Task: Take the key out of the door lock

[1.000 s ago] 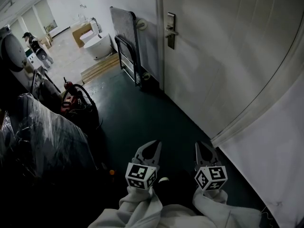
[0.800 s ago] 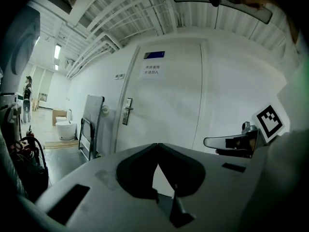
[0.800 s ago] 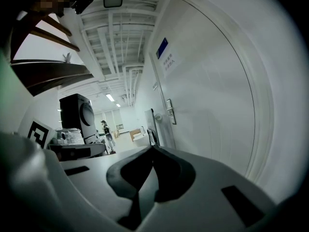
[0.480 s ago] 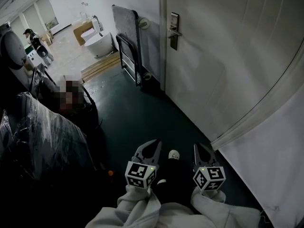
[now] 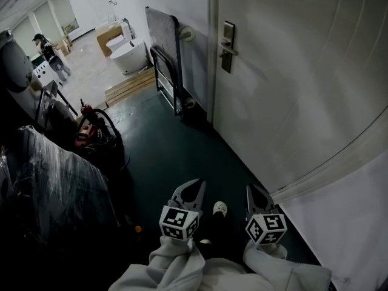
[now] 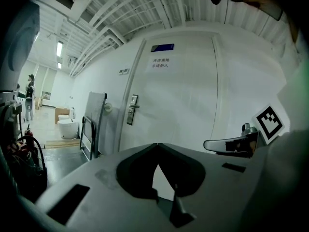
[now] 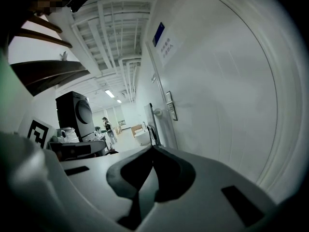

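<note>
Moved closer: lock (image 5: 228, 38) on the door (image 5: 291, 83) looks nearer than before, well ahead of left gripper (image 5: 196, 185) and right gripper (image 5: 250, 190). Both have jaws together, empty. Key at the lock is too small to see.

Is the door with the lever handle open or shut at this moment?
Shut: the door lies flush in its frame, with no gap showing along the edge beside the lever handle.
</note>
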### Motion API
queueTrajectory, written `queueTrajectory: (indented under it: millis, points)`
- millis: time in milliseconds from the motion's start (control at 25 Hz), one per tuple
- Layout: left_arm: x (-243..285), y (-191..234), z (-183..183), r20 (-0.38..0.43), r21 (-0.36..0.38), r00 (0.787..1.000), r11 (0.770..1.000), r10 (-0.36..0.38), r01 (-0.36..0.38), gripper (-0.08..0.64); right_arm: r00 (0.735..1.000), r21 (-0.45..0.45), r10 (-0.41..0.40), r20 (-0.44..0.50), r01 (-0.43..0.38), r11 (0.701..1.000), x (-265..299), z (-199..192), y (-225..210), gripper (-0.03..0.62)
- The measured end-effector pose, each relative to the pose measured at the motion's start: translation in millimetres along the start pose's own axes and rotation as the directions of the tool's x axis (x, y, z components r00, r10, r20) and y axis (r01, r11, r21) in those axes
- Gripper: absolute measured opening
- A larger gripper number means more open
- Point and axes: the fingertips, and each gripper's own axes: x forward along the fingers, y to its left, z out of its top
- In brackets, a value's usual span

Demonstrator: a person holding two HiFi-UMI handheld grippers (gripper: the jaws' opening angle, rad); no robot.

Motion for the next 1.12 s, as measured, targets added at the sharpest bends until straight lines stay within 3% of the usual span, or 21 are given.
queueTrajectory:
  millis: [640, 1120]
  points:
    - [110.2, 52.4, 53.8, 0.036, -0.018, 0.998, 0.998, 0.056, -0.056, 0.014, 0.999, -0.029, 0.054, -0.001, -0.054, 0.998, 110.6, 68.3, -52.5, 0.052]
    - [165.3, 69.3, 62.8, 0.052, -0.021, 0.995, 0.996, 0.085, -0.084, 0.014, 0.996, -0.043, 0.092, 0.000, -0.091, 0.995, 161.8, 88.0, -86.2, 0.052]
